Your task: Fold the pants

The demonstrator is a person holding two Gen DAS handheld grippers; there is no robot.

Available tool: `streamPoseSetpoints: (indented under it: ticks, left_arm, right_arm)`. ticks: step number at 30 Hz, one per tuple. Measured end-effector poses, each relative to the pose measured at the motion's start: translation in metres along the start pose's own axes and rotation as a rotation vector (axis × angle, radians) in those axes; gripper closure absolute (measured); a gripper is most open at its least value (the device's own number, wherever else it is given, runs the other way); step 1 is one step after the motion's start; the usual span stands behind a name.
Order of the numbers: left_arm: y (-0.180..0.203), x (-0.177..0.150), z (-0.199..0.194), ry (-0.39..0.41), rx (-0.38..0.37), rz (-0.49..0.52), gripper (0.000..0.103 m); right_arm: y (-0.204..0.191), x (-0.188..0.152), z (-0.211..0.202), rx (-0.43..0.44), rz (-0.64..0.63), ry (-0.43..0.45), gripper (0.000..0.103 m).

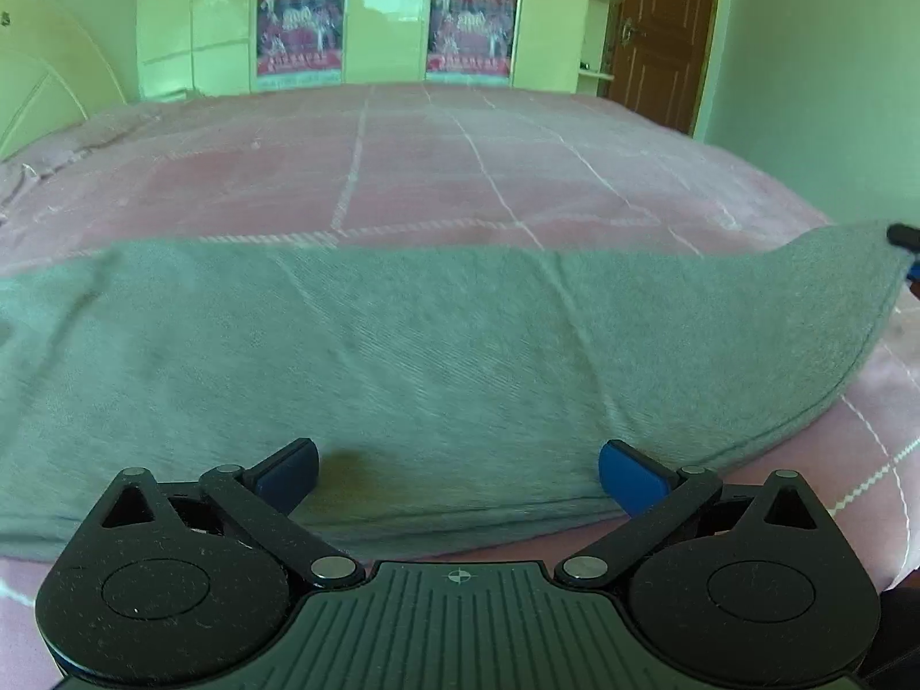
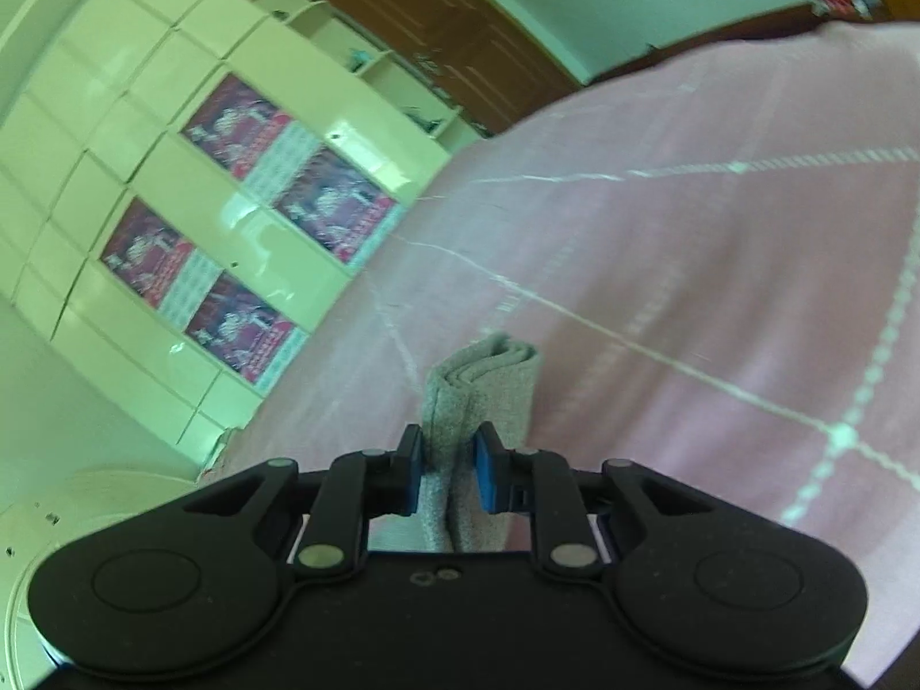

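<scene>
Across the lower half of the left wrist view, the grey pants [image 1: 448,356] are lying on the pink bedspread [image 1: 437,172], their long axis running left to right, the near hem just ahead of the left gripper [image 1: 458,474], whose jaws are standing spread and empty. At the frame's right edge the cloth is rising toward the right gripper [image 2: 450,474], which is pinching a bunched end. Open bedspread is stretching beyond the far edge toward the wardrobe [image 1: 368,17].
</scene>
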State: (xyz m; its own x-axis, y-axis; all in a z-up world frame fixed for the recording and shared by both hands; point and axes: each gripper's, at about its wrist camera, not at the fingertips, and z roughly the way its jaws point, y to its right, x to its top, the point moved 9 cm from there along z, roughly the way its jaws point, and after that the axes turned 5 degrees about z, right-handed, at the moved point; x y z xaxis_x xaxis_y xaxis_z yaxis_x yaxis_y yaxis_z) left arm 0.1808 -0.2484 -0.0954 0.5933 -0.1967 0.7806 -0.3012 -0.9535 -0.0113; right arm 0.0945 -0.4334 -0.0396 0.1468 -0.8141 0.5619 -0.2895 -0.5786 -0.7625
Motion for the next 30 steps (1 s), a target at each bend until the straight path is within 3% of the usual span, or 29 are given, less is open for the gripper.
streamPoseSetpoints:
  ticks: [2,5,8,11,13,15,17,18,19,24,25,27,28,30]
  left_arm:
    - [-0.034,0.003,-0.017,0.041,0.017,0.004,0.000]
    - [-0.113,-0.001,-0.041,0.092,0.102,-0.010,0.000]
    - [-0.205,-0.013,-0.065,0.116,0.179,-0.100,0.000]
    - [-0.269,-0.028,-0.089,0.146,0.271,-0.146,0.000]
    - [-0.303,-0.040,-0.104,0.164,0.336,-0.163,0.000]
    - [-0.327,-0.051,-0.111,0.178,0.351,-0.217,0.000]
    - [-0.344,-0.063,-0.112,0.172,0.357,-0.275,0.000]
    - [-0.352,-0.071,-0.108,0.161,0.356,-0.298,0.000]
    - [-0.358,-0.078,-0.104,0.150,0.358,-0.315,0.000]
    - [-0.366,-0.089,-0.095,0.169,0.349,-0.364,0.000]
    - [-0.364,-0.087,-0.093,0.177,0.342,-0.357,0.000]
    - [-0.358,-0.086,-0.086,0.177,0.319,-0.340,0.000]
    - [-0.353,-0.087,-0.084,0.170,0.310,-0.330,0.000]
    - [-0.347,-0.086,-0.080,0.161,0.294,-0.314,0.000]
  right_arm:
    - [-0.033,-0.005,0.002,0.031,-0.070,-0.009,0.093]
    - [-0.088,-0.031,0.009,0.101,-0.175,-0.041,0.093]
    - [-0.145,-0.079,0.022,0.182,-0.256,-0.100,0.093]
    - [-0.195,-0.146,0.037,0.260,-0.311,-0.192,0.092]
    - [-0.220,-0.200,0.048,0.297,-0.345,-0.276,0.092]
    - [-0.234,-0.264,0.058,0.329,-0.374,-0.394,0.087]
    - [-0.234,-0.340,0.069,0.340,-0.434,-0.636,0.070]
    - [-0.227,-0.365,0.071,0.298,-0.462,-0.719,0.074]
    - [-0.225,-0.370,0.064,0.303,-0.462,-0.689,0.080]
    - [-0.225,-0.327,0.054,0.319,-0.432,-0.572,0.078]
    - [-0.221,-0.323,0.058,0.307,-0.432,-0.578,0.077]
    - [-0.196,-0.326,0.073,0.184,-0.429,-0.614,0.078]
    - [-0.184,-0.339,0.087,0.140,-0.395,-0.657,0.087]
    - [-0.175,-0.328,0.083,0.181,-0.319,-0.658,0.087]
